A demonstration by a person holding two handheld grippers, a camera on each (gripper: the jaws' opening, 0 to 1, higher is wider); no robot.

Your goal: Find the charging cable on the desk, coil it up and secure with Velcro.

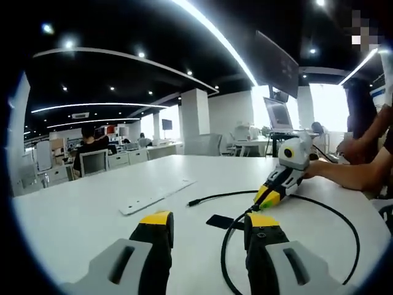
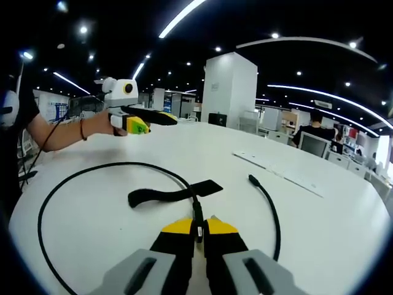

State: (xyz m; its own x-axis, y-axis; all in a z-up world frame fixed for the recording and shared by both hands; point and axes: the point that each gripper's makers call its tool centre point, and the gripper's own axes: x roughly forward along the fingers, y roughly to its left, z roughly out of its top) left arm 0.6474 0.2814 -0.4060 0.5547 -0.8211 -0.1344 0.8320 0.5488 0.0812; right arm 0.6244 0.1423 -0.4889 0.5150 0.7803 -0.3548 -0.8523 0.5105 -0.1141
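We hold a gripper in each hand over a big white desk [image 2: 344, 221]. The black charging cable [image 2: 61, 184] lies loose on it in a wide loop. In the right gripper view, the right gripper [image 2: 198, 228] sits at 6 o'clock, and its yellow tips are pressed together on the cable, pinching it. A black Velcro strap [image 2: 172, 194] is joined to the cable just past the tips, and the cable's plug end [image 2: 252, 179] rests at about 2 o'clock from them. The left gripper [image 2: 144, 123] floats up at 10 o'clock, off the desk.

In the left gripper view, the left gripper [image 1: 209, 224] has its tips wide apart with nothing between them. The cable curls around toward 4 o'clock.

We think we are at the start of coiling: one spot is held, but no tidy rings are made yet. Next, the free gripper likely needs to come down, take the cable farther along and fold it into a small ring.

The left gripper view also shows a flat white strip [image 1: 156, 196] on the desk at 10 o'clock. The right gripper view shows the whole wide loop and the strap more clearly.
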